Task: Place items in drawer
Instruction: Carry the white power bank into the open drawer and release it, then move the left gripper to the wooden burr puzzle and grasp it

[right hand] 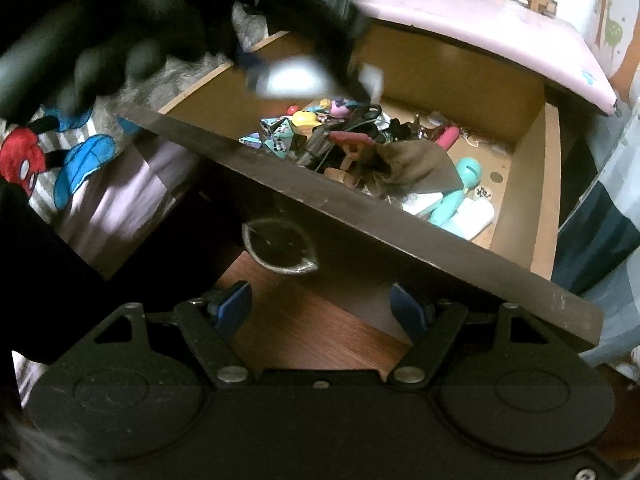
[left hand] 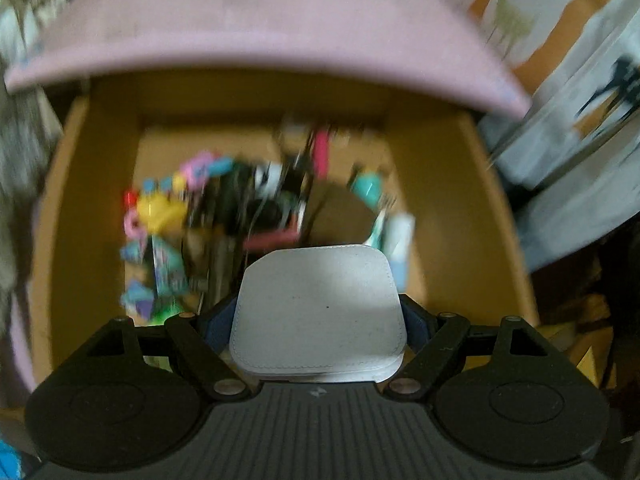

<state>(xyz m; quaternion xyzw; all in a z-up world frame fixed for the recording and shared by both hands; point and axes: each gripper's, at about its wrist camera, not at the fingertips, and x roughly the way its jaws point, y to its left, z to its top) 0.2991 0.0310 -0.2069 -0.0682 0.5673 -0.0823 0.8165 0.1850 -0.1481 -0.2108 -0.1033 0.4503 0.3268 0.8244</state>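
Note:
My left gripper (left hand: 318, 320) is shut on a flat white stitched case (left hand: 320, 308), whose sides sit against the blue pads. It hangs over the open wooden drawer (left hand: 460, 184), which holds a blurred heap of several small colourful items (left hand: 224, 204). In the right wrist view the same case (right hand: 294, 80) shows blurred above the drawer's (right hand: 524, 184) far left part. My right gripper (right hand: 322, 308) stands open with nothing between its fingers, in front of the drawer's dark front panel (right hand: 360, 208) and near its metal handle (right hand: 280, 250).
A pink padded top (right hand: 460, 20) overhangs the back of the drawer, with small toys on it. A teal toy (right hand: 460, 192) and white tubes (right hand: 472, 216) lie at the drawer's near right. Patterned bedding (right hand: 60, 160) lies to the left, wooden floor (right hand: 312, 328) below.

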